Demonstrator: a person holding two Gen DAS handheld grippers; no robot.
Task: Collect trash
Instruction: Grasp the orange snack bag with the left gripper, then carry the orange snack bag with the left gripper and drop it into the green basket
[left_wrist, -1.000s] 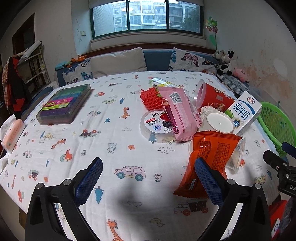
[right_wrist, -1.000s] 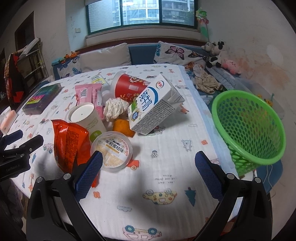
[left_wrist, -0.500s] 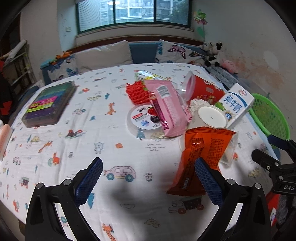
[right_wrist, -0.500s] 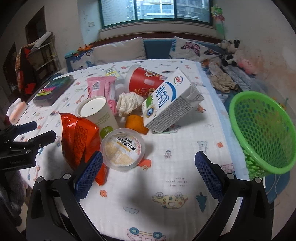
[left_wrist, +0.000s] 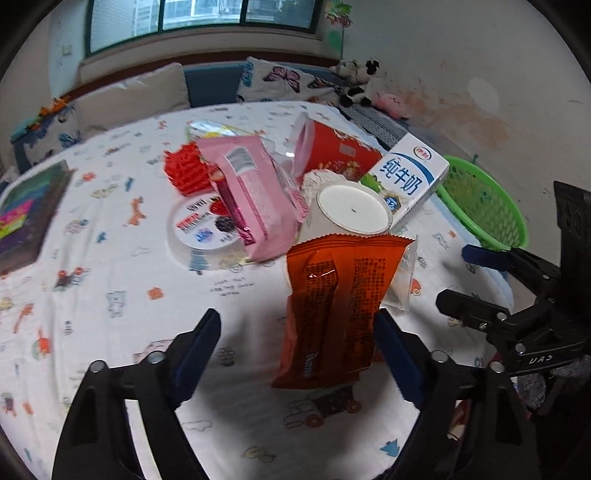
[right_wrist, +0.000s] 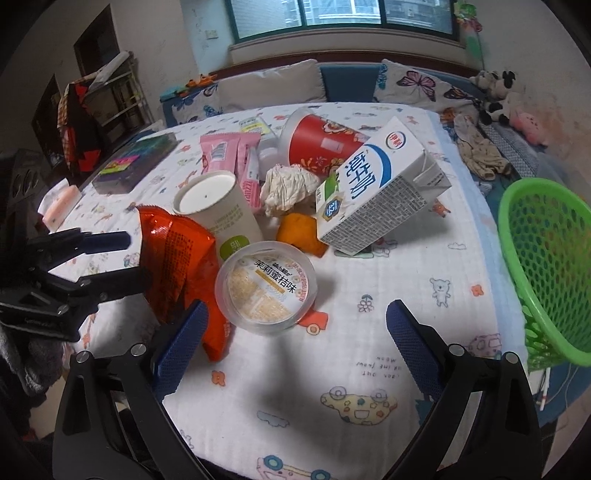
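Note:
A heap of trash lies on the printed tablecloth: an orange snack bag (left_wrist: 332, 310) (right_wrist: 173, 258), a white paper cup (left_wrist: 351, 212) (right_wrist: 214, 206), a milk carton (left_wrist: 410, 181) (right_wrist: 373, 192), a pink wrapper (left_wrist: 255, 195), a red cup (right_wrist: 321, 142), a crumpled tissue (right_wrist: 284, 188) and a clear lidded tub (right_wrist: 266, 286). My left gripper (left_wrist: 299, 343) is open, its fingers on either side of the orange bag's near end. My right gripper (right_wrist: 295, 336) is open just in front of the tub. A green basket (right_wrist: 546, 266) (left_wrist: 480, 203) stands at the table's right edge.
A second tub (left_wrist: 203, 229) and a red mesh piece (left_wrist: 184, 171) lie left of the heap. A dark box of coloured items (right_wrist: 136, 162) sits at the far left. Cushions and plush toys (right_wrist: 495, 96) line the bench behind the table.
Both grippers have moved forward toward the heap. The left one now straddles the orange bag's near end; the right one has closed in on the clear tub. Both stay open.

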